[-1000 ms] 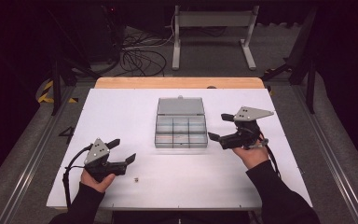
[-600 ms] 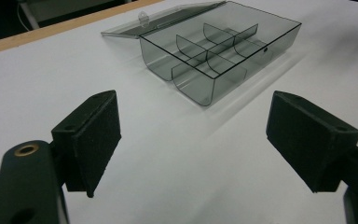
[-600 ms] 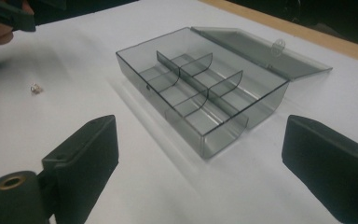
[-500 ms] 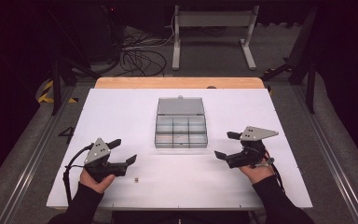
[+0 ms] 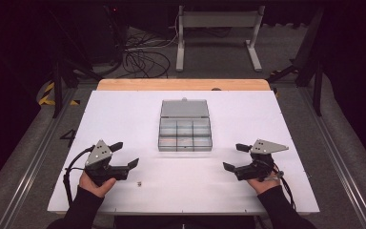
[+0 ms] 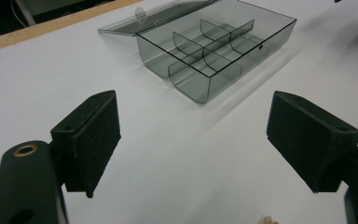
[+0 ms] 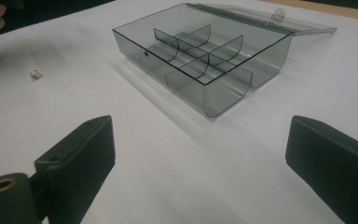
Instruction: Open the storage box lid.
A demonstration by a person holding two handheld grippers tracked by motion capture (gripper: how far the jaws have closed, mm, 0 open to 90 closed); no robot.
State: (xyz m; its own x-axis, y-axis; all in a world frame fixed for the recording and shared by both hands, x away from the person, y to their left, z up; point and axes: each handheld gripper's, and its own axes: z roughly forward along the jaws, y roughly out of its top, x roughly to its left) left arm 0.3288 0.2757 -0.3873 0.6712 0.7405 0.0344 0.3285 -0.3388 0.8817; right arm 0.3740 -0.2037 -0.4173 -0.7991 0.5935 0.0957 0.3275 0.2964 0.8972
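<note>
White desk (image 5: 124,109), near edge: left tongs (image 5: 125,155) and right tongs (image 5: 232,157) both gape, empty. Tiny pale part (image 5: 139,182) lies just beside the left tongs. Farther back, smoky plastic box (image 5: 185,135) sits lid-open, compartments apparently empty. Judged step: pre-pick; next, left tongs lower squarely over the part.

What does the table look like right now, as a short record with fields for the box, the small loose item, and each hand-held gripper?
box: clear grey plastic compartment box with dividers, mid-table
lid: open, lying flat behind the box
box contents: compartments look empty
loose item: tiny pale object on the white table, too small to identify
left hand-held gripper: jaws wide apart, holding nothing, beside the tiny object
right hand-held gripper: jaws wide apart, holding nothing, right of the box
</note>
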